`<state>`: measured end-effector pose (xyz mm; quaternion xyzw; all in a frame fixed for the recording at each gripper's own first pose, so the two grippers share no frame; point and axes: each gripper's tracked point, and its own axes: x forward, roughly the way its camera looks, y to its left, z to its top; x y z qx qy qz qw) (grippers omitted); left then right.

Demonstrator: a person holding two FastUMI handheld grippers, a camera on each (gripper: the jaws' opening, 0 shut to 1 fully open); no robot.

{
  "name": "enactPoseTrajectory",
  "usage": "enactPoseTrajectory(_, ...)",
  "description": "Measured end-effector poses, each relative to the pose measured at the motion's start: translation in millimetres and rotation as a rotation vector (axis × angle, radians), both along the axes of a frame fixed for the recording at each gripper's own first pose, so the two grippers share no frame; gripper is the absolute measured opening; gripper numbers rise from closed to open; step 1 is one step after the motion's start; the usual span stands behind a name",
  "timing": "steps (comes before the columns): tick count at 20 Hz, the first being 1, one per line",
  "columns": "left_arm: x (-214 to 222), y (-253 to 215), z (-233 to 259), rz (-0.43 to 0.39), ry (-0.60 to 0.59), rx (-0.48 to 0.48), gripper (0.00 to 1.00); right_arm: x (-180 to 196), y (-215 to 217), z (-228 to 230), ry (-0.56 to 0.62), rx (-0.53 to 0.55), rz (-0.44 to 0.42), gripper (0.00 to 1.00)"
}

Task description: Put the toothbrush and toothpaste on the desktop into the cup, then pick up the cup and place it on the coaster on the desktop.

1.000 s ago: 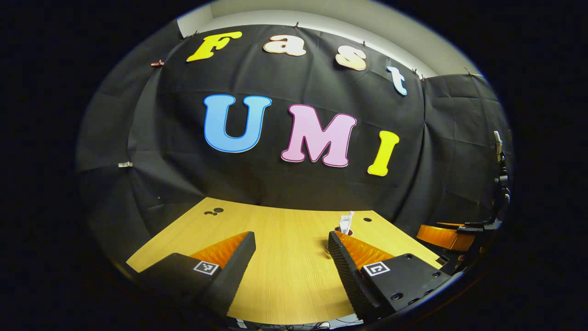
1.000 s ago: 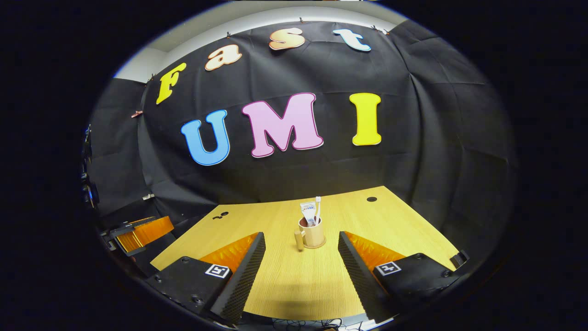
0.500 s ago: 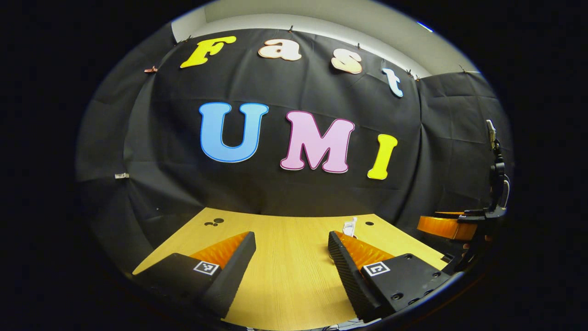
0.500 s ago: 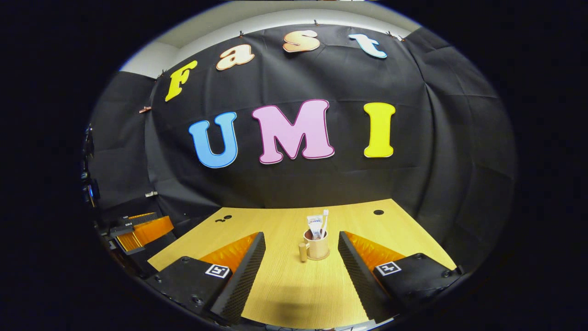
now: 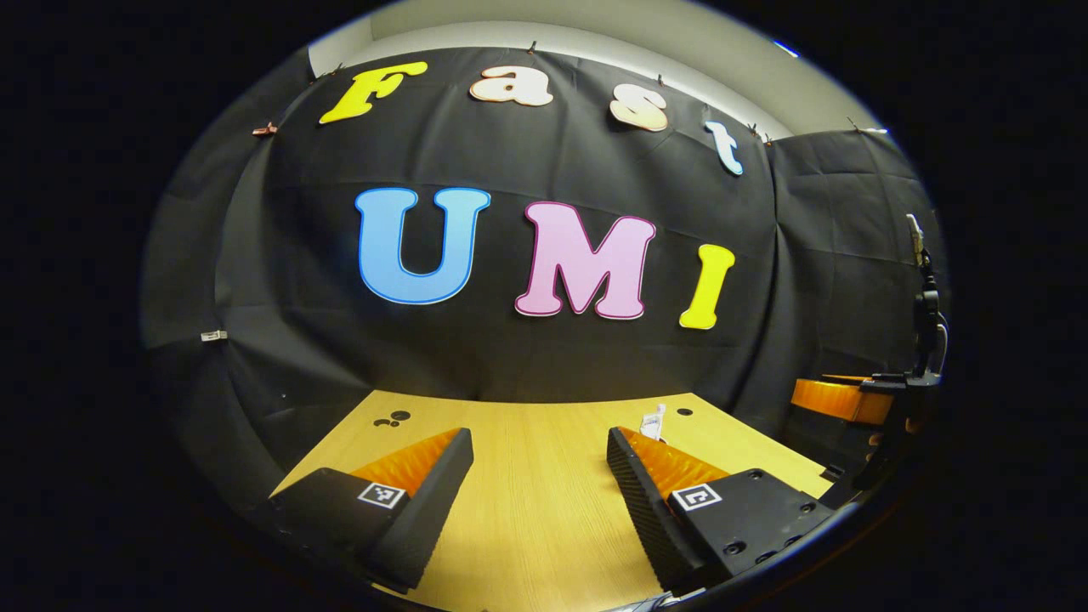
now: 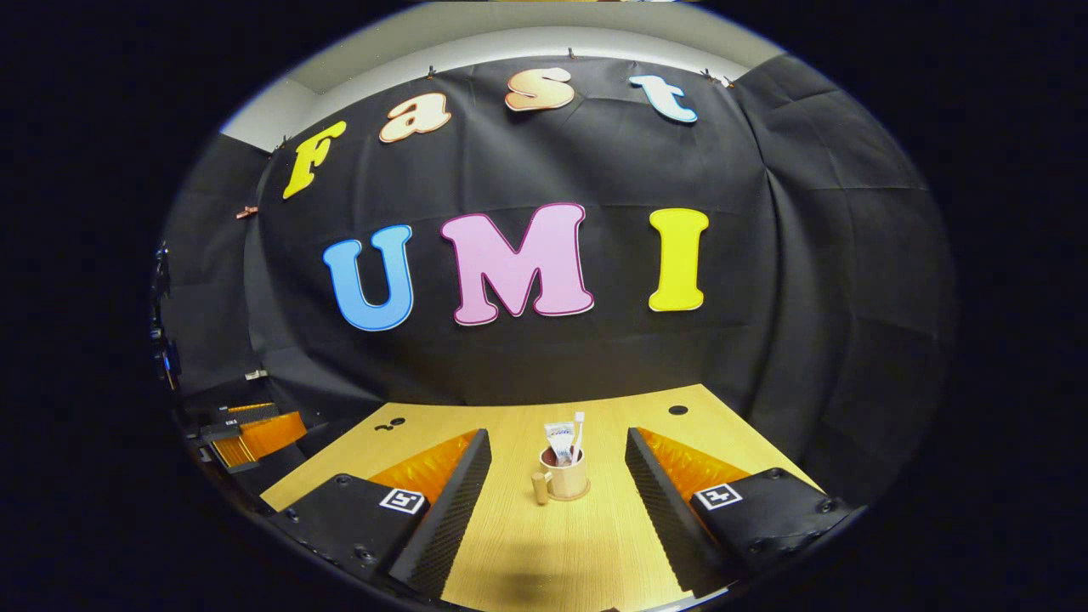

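Observation:
A tan cup (image 6: 567,478) with a side handle stands on the wooden desktop (image 6: 586,544), on a thin round coaster (image 6: 568,498). A toothpaste tube (image 6: 558,440) and a white toothbrush (image 6: 579,427) stick up out of it. My right gripper (image 6: 558,439) is open, with the cup a little way ahead between the lines of its fingers and untouched. My left gripper (image 5: 540,437) is open too, over bare desktop (image 5: 527,510). The toothpaste top (image 5: 653,422) peeks over its right finger; the cup itself is hidden behind that finger.
The right gripper's orange and black body (image 5: 837,399) shows at the right edge of the left gripper view. The left gripper (image 6: 255,432) shows at the left edge of the right gripper view. Small dark holes (image 6: 677,410) mark the desktop's far corners.
Both grippers have drawn back from the cup, still open. The cup looks smaller and lower in the right gripper view. In the left gripper view the toothpaste top has slid right.

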<state>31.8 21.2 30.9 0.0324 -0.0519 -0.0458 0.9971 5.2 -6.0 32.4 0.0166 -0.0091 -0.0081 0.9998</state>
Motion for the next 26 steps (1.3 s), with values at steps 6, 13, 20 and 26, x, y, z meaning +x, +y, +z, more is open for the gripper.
enactPoseTrajectory(6, -2.1, 1.1, -5.2, 0.061, 0.009, -0.027, 0.98, 6.5, -11.3, 2.4, 0.006, -0.013, 0.045, 0.98)
enactPoseTrajectory(13, -2.5, 2.9, -18.6, 0.102, 0.046, -0.070, 0.98, 9.0, -21.3, 5.8, -0.001, 0.004, 0.064, 0.98)
enactPoseTrajectory(20, -7.9, 1.6, -23.1, 0.090, 0.049, -0.026, 0.98, 7.4, -28.4, 1.3, 0.015, 0.008, 0.055, 0.98)
enactPoseTrajectory(26, -12.6, 6.1, -35.9, 0.083, 0.074, -0.046, 0.98, 4.7, -34.5, 3.4, 0.015, -0.003, 0.033, 0.98)
